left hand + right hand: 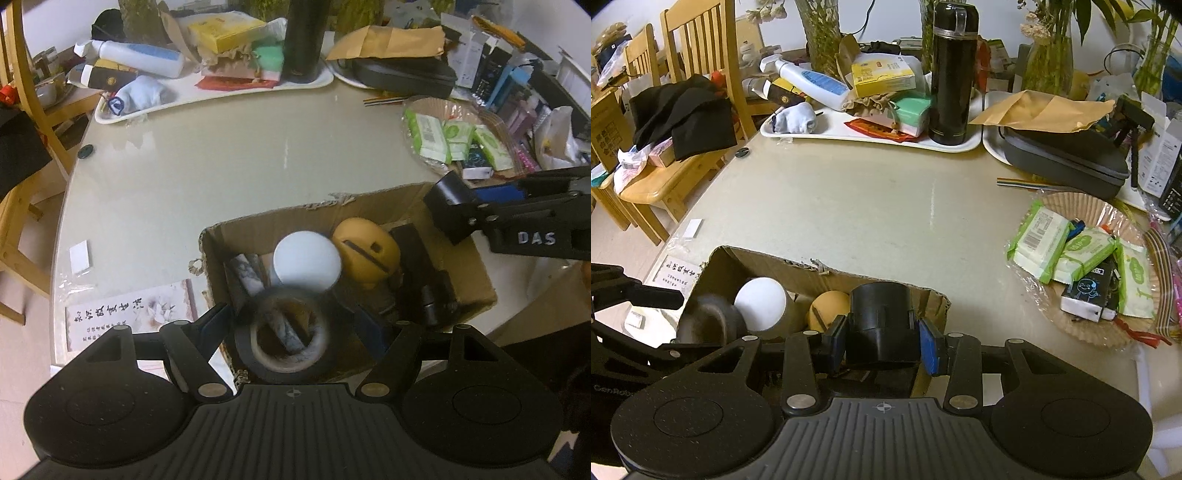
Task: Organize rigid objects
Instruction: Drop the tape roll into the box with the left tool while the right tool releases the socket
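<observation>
An open cardboard box [469, 269] [775, 264] sits at the table's near edge. It holds a white-topped cylinder [307, 260] [760, 303], an orange rounded object [366, 246] [827, 310], marbled rolls [245, 278] and black items [424, 280]. My left gripper [291, 325] is open above the box's near end, its jaws wide on either side of a blurred dark tape roll [282, 338] [711, 319]. My right gripper [882, 334] is shut on a black cylindrical part [881, 321] over the box's right end; this gripper also shows in the left wrist view [448, 206].
A white tray [871, 142] with a black flask [951, 74], bottle and boxes stands at the far side. A dark case [1067, 155] and a paper plate [1067, 206] of green packets lie right. Wooden chairs [683, 74] stand left. A printed card [129, 317] lies beside the box.
</observation>
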Action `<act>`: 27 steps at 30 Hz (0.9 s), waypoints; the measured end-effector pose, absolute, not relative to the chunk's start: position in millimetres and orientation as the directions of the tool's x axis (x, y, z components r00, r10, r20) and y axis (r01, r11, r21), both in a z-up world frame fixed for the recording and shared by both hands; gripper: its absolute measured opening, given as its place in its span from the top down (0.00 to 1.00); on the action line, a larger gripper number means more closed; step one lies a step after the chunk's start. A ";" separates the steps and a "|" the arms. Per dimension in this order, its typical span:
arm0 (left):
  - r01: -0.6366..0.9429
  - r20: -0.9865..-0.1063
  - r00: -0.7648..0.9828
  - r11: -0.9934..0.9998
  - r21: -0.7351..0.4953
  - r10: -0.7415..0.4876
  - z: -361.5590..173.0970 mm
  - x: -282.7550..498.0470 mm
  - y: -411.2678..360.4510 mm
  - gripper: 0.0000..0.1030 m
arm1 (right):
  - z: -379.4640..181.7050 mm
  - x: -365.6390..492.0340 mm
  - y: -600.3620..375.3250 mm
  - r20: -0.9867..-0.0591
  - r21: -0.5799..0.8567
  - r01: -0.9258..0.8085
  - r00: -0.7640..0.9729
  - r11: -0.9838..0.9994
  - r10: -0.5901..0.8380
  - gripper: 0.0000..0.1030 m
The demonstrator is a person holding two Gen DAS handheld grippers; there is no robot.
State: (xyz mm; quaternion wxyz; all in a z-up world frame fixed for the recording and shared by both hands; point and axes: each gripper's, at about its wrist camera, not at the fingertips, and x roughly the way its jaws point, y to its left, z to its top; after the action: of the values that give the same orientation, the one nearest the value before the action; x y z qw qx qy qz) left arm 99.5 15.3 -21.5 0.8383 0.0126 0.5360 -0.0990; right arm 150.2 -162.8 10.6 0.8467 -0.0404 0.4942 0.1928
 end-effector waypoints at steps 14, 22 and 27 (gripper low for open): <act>0.150 -0.849 0.507 0.985 -0.082 -0.148 -1.8 101.7 17.3 0.28 | 8.1 155.7 -163.6 -0.856 0.160 -0.349 0.417 0.923 0.306 0.58; 0.094 -0.838 0.534 0.993 -0.073 -0.112 3.0 102.5 27.0 0.28 | 9.4 153.5 -164.3 -0.852 0.161 -0.344 0.424 0.925 0.306 0.58; 0.082 -0.838 0.538 0.995 -0.061 -0.096 3.3 103.7 27.9 0.28 | 7.4 156.9 -164.8 -0.856 0.176 -0.338 0.411 0.924 0.314 0.58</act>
State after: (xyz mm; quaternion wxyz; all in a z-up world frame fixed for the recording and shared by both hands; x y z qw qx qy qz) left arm 103.7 27.9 3.3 0.8768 -0.0074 0.4781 -0.0506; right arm 156.9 -164.8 7.4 0.8398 -0.0122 0.5069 0.1941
